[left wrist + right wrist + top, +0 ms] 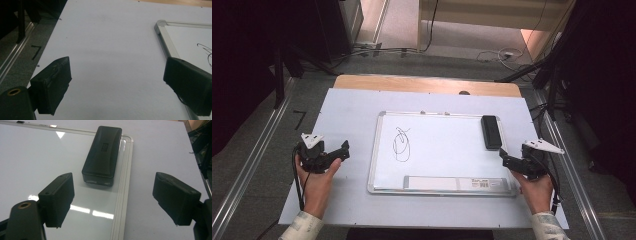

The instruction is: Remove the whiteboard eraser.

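A whiteboard point(432, 150) with a metal frame lies flat on the white table cover, and a black scribble point(401, 145) marks its left half. A black eraser point(491, 132) rests on the board's right edge; the right gripper view shows the eraser point(102, 155) just ahead of the jaws. My right gripper point(503, 155) hovers to the right of the board, open and empty; its fingers point(58, 197) stand wide apart. My left gripper point(345, 147) sits left of the board, open with nothing between its fingers point(53, 83). The whiteboard corner point(160, 25) shows in the left gripper view.
A label strip point(454, 183) runs along the board's near edge. The white cover point(352, 105) overlies a wooden table point(427, 83). Metal rails point(257, 160) flank both sides, with cables point(492, 54) on the floor beyond the far edge.
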{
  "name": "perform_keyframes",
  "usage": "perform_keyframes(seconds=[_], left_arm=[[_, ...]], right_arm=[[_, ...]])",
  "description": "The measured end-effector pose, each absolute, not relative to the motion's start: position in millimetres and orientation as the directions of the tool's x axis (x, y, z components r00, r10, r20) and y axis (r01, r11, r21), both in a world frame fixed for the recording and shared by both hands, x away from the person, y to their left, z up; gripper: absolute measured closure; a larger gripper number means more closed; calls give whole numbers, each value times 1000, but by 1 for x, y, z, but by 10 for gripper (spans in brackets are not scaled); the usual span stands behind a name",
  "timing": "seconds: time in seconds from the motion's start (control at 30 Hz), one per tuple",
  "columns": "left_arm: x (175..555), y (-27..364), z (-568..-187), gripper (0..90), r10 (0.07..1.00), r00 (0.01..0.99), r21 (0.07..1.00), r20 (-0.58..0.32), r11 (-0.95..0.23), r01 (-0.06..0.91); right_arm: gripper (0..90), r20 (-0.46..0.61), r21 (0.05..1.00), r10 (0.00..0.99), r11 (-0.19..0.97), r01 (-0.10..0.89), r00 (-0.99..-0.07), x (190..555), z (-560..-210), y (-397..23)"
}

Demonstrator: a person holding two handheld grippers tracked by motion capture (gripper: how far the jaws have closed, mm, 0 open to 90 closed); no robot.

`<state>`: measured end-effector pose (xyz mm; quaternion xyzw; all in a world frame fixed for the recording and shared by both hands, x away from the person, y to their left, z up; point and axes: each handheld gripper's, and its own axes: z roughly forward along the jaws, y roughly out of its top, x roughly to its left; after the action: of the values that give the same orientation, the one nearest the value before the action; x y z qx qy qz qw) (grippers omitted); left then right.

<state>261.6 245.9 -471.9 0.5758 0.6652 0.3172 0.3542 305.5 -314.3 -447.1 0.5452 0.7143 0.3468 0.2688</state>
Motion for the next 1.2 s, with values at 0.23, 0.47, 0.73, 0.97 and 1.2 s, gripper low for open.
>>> perform_keyframes(seconds=[0.23,0.47,0.73,0.97,1.2], left_arm=[[260,246,-471,80,990,-87,832,-108,138,537],[259,246,-471,80,990,-86,833,-110,139,536],[257,246,-471,80,990,-96,834,-107,142,533],[257,247,-470,80,989,-103,832,-108,146,535],[257,248,-471,80,988,-108,834,-113,153,530]], right_arm=[[162,1,789,964,164,593,-267,316,-447,-306],[162,-15,785,963,178,593,-269,332,-448,-290],[161,-14,781,967,169,601,-254,351,-449,-280],[152,-29,778,974,164,607,-225,367,-452,-275],[152,-16,775,977,147,615,-213,380,-456,-273]])
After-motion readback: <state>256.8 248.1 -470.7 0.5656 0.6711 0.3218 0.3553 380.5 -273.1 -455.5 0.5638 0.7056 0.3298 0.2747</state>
